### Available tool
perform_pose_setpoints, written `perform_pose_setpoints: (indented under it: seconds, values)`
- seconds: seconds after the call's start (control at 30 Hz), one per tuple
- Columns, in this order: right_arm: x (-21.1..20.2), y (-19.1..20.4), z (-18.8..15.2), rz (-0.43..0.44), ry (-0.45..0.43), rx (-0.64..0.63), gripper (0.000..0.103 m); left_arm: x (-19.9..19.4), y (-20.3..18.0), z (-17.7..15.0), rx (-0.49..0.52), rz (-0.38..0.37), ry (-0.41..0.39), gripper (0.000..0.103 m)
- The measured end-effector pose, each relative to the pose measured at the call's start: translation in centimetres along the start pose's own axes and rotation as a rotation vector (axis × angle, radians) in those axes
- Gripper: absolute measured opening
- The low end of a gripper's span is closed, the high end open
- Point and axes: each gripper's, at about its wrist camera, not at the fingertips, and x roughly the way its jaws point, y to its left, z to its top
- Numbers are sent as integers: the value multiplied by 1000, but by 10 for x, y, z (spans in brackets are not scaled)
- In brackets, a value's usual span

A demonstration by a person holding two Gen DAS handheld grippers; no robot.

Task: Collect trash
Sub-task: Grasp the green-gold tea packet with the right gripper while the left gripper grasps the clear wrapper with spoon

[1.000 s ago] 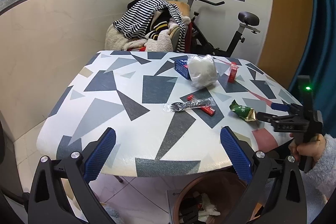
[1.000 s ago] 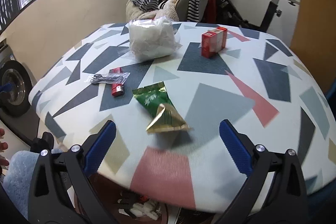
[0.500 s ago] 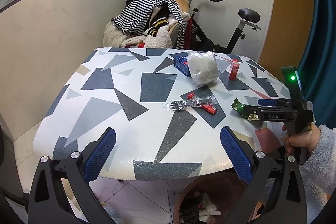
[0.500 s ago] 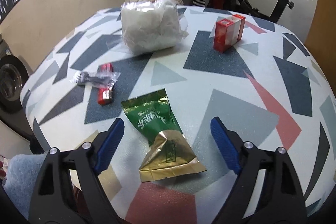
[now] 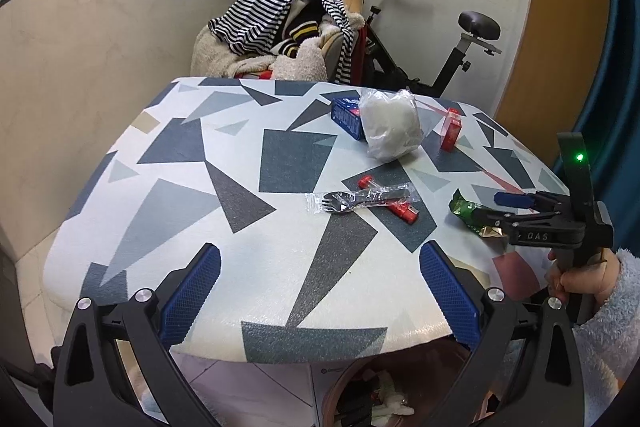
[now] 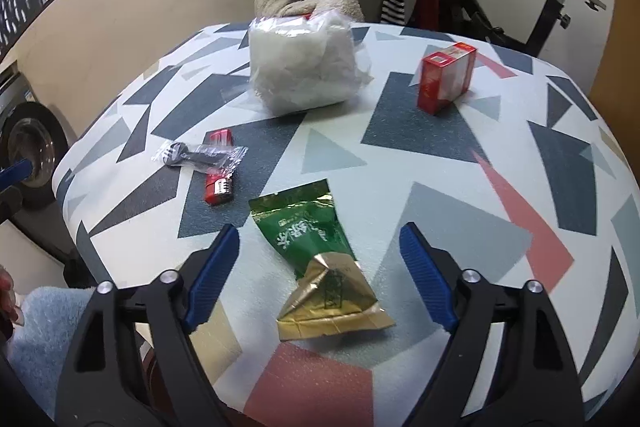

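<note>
While our right gripper (image 6: 318,269) closes its jaws around the green wrapper (image 6: 316,259) lying between them on the table (image 6: 440,131), not yet pinched, we judge the pickup underway; next, clamp, lift, carry it to the bin (image 5: 400,387) below the idle, open left gripper (image 5: 320,301).

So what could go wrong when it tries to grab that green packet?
1. The green packet lies flat on the table, so the right gripper's closing fingers may slide over it or catch only the crinkled gold end.
2. The packet sits near the table edge, so a nudge could knock it to the floor beside the bin.
</note>
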Motion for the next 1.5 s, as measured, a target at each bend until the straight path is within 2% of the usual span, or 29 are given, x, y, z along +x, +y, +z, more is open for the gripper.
perform_pose_setpoints:
  seconds: [0.07,0.13,0.17,0.23,0.3,0.33,0.37,0.43,0.5,0.67,0.9,1.07,1.2,1.23,1.3,1.33,1.37,1.4,1.43,1.5]
  values:
    - [5,2,0,-3,20,-2,74,8,1,1,-3,-8,14,97]
    - [11,2,-1,4,43,7,66,14,3,2,-13,-20,26,97]
    - [12,1,-2,20,51,14,55,19,4,2,-23,-24,38,97]
    - [4,2,-2,39,12,12,48,28,6,4,-47,-34,71,97]
    - [-5,1,-1,40,-29,17,36,37,9,6,-76,-72,90,97]
    - [-10,1,-1,39,-48,23,36,41,9,7,-88,-80,93,96]
    - [-21,-1,0,36,-90,44,35,46,10,9,-98,-85,96,90]
    - [-27,-3,0,28,-116,52,33,59,12,14,-119,-97,116,80]
    - [-39,-2,-1,17,-153,59,32,73,12,19,-117,-109,130,78]
    - [-54,-12,-1,23,-168,75,32,105,-10,30,65,-118,151,78]
    - [-63,-28,-1,7,-167,119,32,146,-42,38,454,-145,204,72]
    - [-61,-40,-7,-6,-167,152,32,172,-47,43,561,-206,261,62]
    - [-63,-47,-10,-13,-168,174,31,180,-50,43,631,-244,268,61]
    - [-63,-48,-11,-13,-168,174,31,182,-49,45,624,-261,278,59]
    - [-63,-51,-12,-15,-167,175,31,184,-46,47,600,-286,293,43]
    - [-63,-52,-12,-15,-167,176,31,184,-44,48,587,-293,296,30]
    - [-64,-52,-13,-15,-167,178,31,183,-44,48,580,-290,296,23]
    - [-65,-53,-14,-14,-167,180,31,181,-45,47,581,-281,289,20]
    - [-65,-54,-14,-14,-167,182,31,178,-45,45,573,-280,281,12]
    - [-66,-54,-14,-14,-168,184,31,173,-41,45,522,-296,284,10]
